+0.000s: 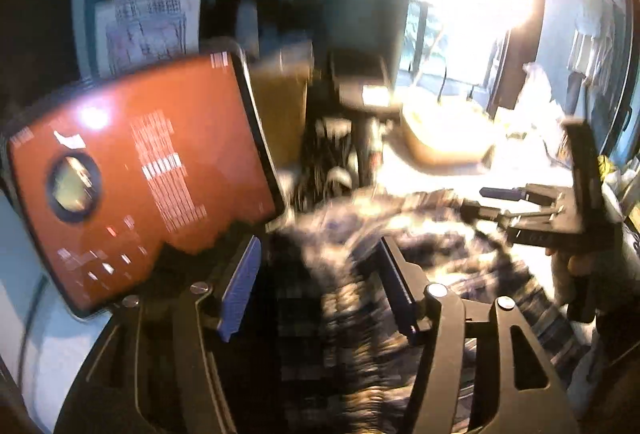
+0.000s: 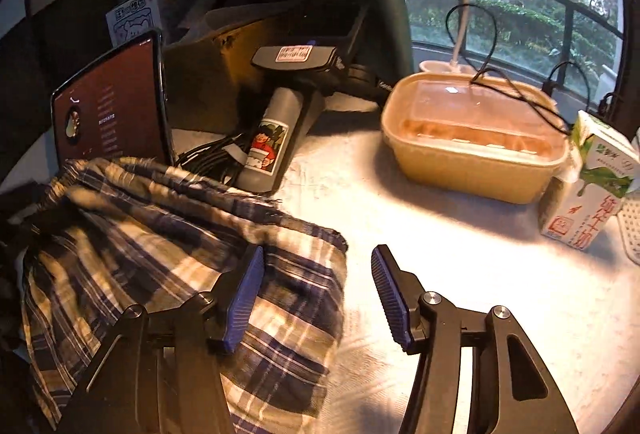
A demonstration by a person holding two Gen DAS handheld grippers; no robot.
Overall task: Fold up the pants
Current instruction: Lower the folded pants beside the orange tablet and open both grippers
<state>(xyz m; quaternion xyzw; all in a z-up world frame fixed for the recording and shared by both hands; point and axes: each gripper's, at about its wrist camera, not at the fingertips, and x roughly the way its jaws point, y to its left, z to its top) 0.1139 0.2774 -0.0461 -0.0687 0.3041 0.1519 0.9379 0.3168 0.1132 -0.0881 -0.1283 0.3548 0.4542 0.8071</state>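
Two grippers stand with their jaws apart, and neither holds anything. The right gripper [image 2: 318, 294] hovers over the right edge of the plaid pants [image 2: 180, 254], its left finger [image 2: 244, 298] above the cloth and its right finger above the bare white tabletop [image 2: 460, 254]; the gap between them is empty. The pants lie crumpled on the table at about eight o'clock in the right wrist view, reaching back toward a propped tablet [image 2: 112, 102] at ten o'clock. A grey bottle with a cartoon sticker [image 2: 268, 142] lies just behind the cloth near a bundle of black cables. At two o'clock sits a tan lidded food box [image 2: 472, 146], with a milk carton [image 2: 588, 186] just beside it at three o'clock.

The left wrist view is blurred by motion. The left gripper [image 1: 316, 286] points down over the same plaid cloth, which seems to lie under its open fingers rather than between them. The other gripper shows at three o'clock, the tablet at nine.
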